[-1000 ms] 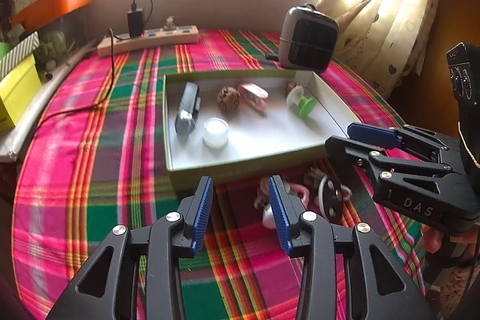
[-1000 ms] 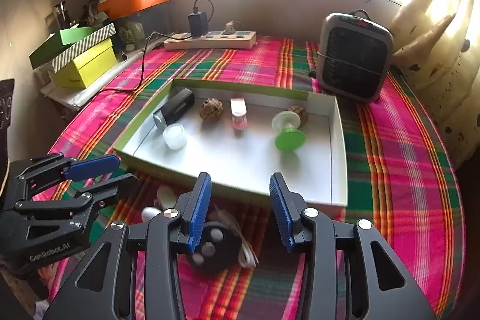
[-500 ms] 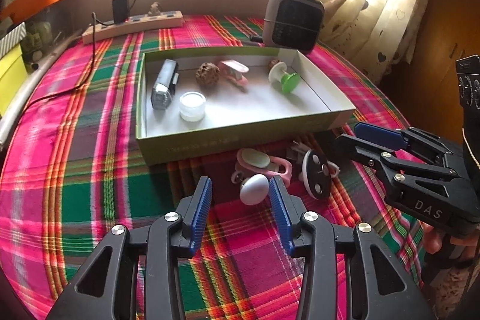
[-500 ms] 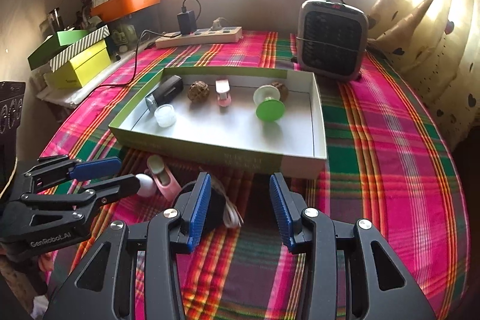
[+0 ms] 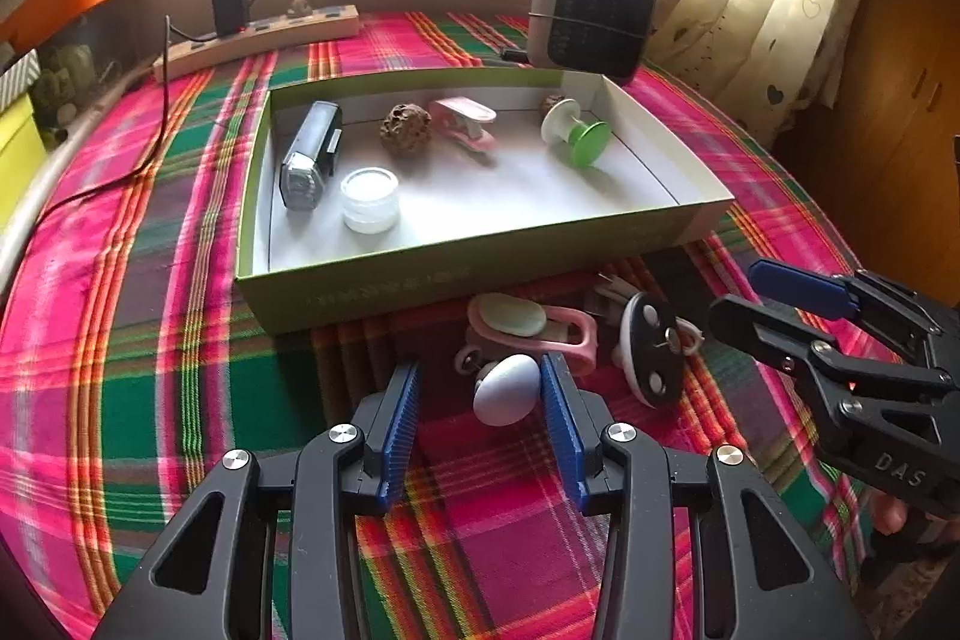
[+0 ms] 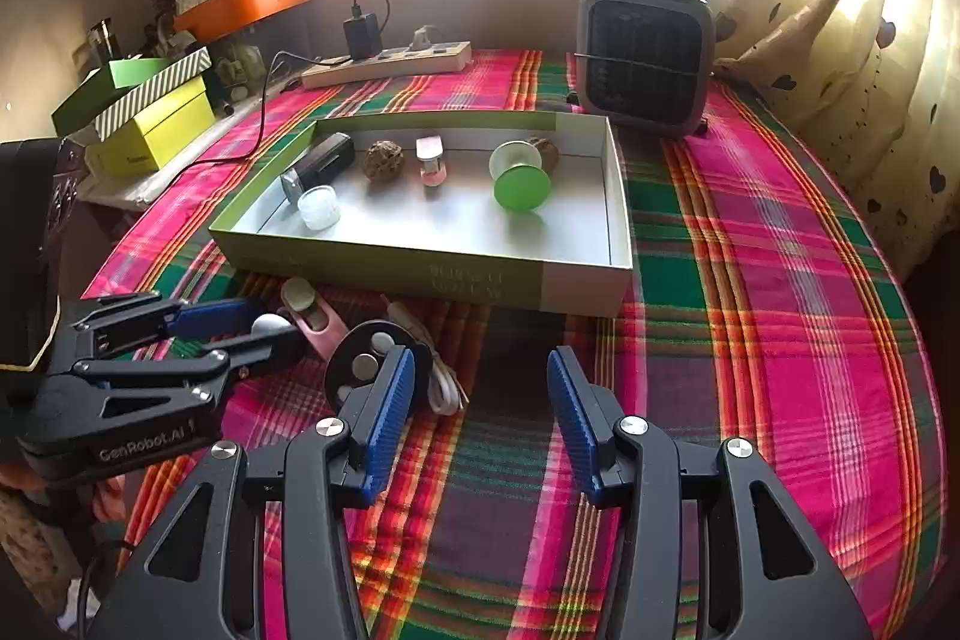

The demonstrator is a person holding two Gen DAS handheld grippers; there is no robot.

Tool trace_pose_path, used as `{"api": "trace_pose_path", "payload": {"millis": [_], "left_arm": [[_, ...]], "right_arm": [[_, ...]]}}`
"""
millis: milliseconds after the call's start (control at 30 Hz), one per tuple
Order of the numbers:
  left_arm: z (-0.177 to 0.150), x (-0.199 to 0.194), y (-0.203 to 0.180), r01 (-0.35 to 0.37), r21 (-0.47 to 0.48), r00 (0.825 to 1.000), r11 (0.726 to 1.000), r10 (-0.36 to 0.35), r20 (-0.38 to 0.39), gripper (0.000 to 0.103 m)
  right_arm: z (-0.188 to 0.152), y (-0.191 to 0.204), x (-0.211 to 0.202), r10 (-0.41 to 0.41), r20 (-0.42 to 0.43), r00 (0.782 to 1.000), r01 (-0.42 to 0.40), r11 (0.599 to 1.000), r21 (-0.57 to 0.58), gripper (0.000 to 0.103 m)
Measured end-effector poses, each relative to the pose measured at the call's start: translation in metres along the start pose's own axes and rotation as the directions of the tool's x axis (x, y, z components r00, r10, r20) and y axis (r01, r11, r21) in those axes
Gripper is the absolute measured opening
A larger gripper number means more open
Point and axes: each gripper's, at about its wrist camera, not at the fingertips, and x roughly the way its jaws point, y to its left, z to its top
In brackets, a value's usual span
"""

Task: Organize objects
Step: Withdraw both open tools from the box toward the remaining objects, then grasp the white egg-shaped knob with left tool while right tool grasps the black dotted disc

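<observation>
The egg (image 5: 507, 389) lies on the plaid cloth (image 5: 150, 400) low in the centre of the left view, between the spread blue pads of your left gripper (image 5: 480, 388); its right side sits against the right pad, while the left pad stands clear of it. Just behind it lie a pink clip (image 5: 534, 325) and a black disc (image 5: 654, 358), all in front of the green box (image 5: 420, 280), whose near wall carries print too blurred to read. You can read "DAS" on your right gripper (image 5: 774, 304) at the right edge of the left view, and "GenRobot.AI" on the left gripper in the lower left of the right view. Your right gripper (image 6: 480, 394) hangs spread over bare cloth, holding nothing. Only the right view shows the yellow box (image 6: 156, 127) and striped lid (image 6: 153, 91) at upper left, and the white cable (image 6: 441, 385) beside the disc.
</observation>
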Motion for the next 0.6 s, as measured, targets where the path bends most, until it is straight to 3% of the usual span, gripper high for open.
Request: {"api": "trace_pose_path", "payload": {"millis": [267,367,600], "left_arm": [[-0.0006,-0.0004,0.0023,0.005,-0.003,1.000,1.000,-0.005,0.007,0.038],[-0.0010,-0.0013,0.0032,-0.001,-0.001,1.000,1.000,0.001,0.012,0.028],[-0.0021,-0.0037,0.0066,0.011,-0.012,1.000,1.000,-0.011,0.015,0.028]], "right_arm": [[-0.0021,0.0017,0.0010,0.006,-0.012,1.000,-0.006,1.000,0.001,0.048],[-0.0022,0.0019,0.0012,0.004,-0.014,1.000,-0.004,1.000,0.003,0.048],[-0.0029,0.0033,0.0009,-0.001,-0.017,1.000,0.001,1.000,0.004,0.048]]}}
